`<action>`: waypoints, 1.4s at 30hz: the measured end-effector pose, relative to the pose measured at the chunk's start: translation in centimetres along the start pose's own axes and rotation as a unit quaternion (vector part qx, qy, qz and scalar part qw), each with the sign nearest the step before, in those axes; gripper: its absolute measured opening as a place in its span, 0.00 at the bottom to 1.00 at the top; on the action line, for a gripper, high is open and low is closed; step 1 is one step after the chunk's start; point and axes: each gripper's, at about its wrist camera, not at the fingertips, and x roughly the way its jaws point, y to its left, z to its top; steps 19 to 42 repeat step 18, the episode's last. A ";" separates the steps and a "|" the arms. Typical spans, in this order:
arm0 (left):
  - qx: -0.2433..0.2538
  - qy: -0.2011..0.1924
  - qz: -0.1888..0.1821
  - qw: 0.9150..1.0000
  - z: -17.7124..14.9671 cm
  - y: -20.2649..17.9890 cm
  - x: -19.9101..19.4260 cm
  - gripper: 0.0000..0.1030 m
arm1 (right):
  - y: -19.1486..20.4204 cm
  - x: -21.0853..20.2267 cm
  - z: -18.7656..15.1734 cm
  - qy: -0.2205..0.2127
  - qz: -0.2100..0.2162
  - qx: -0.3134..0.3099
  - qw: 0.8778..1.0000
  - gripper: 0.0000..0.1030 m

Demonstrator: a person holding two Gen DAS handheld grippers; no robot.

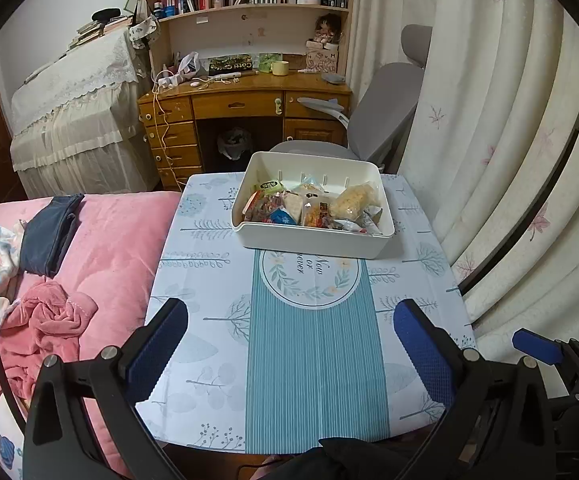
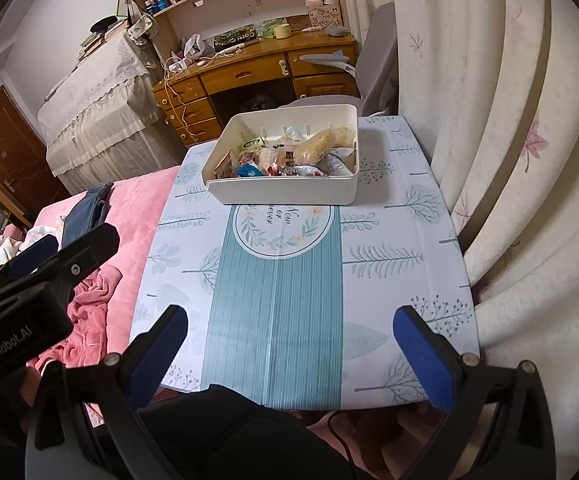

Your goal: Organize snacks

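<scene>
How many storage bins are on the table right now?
1. A white bin sits at the far end of the table, filled with snack packets. No other bin is visible.

Bare tablecloth (image 1: 313,360) leads unobstructed to the snack bin (image 1: 313,236).

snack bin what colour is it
Cream white bin, clearest in the left wrist view.

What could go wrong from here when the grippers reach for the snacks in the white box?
1. The white plastic box stands at the far end of the small cloth-covered table, close to the far edge; a push may slide it off.
2. The snack packets lie heaped and overlapping, so the open left gripper or open right gripper may catch two at once.
3. The long pale puffed-snack bag looks fragile; a hard squeeze may crush it.
</scene>
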 end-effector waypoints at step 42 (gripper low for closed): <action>-0.009 0.006 0.002 1.000 0.5 0.2 1.6 0.99 | -0.5 1.7 2.2 0.016 0.002 -0.016 1.000 1.00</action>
